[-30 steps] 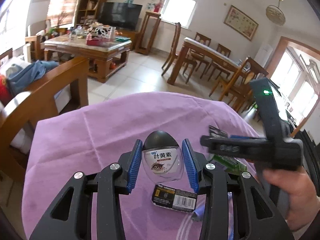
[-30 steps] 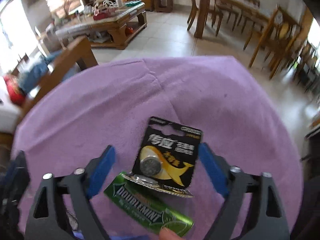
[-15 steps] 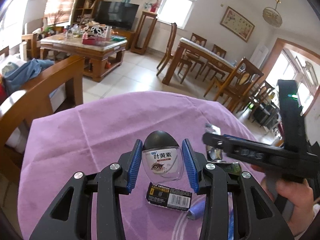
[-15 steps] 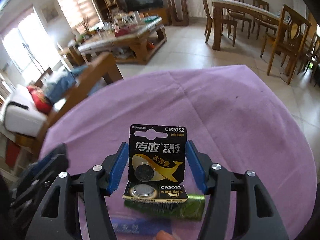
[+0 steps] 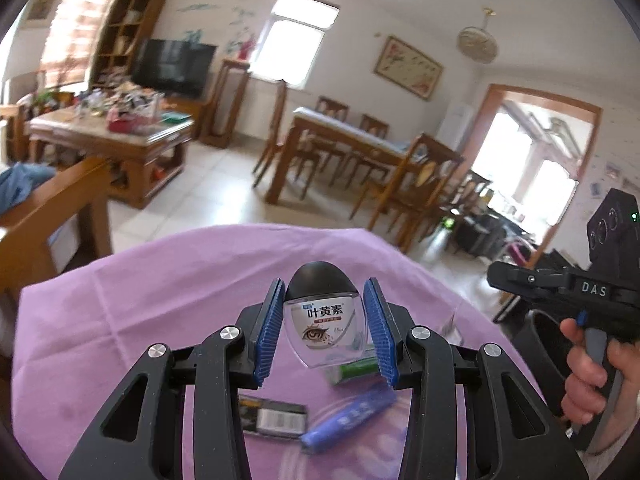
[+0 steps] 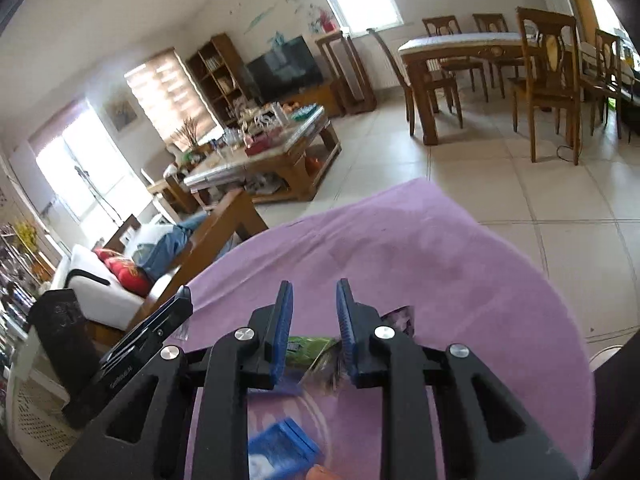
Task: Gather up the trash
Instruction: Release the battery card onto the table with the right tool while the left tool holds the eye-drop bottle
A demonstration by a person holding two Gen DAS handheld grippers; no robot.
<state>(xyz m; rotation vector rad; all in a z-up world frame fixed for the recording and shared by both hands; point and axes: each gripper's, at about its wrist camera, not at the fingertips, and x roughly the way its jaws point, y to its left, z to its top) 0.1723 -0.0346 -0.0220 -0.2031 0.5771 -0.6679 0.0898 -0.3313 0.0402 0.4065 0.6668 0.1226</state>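
Left gripper [image 5: 324,320]: an eye-drop bottle [image 5: 322,322] is pinched between the blue pads, black cap pointing away, lifted above the purple tablecloth [image 5: 160,280].
Below the left jaws: a green gum pack [image 5: 354,368], a blue tube [image 5: 348,418] and a black barcoded pack [image 5: 276,420] are seen lying on the cloth.
Right gripper [image 6: 314,312]: the jaws are held narrowly apart, with nothing seen between them.
Behind the right jaws: the green pack [image 6: 308,350] is seen on the cloth, with a blurred blue box [image 6: 280,450] nearer the camera.
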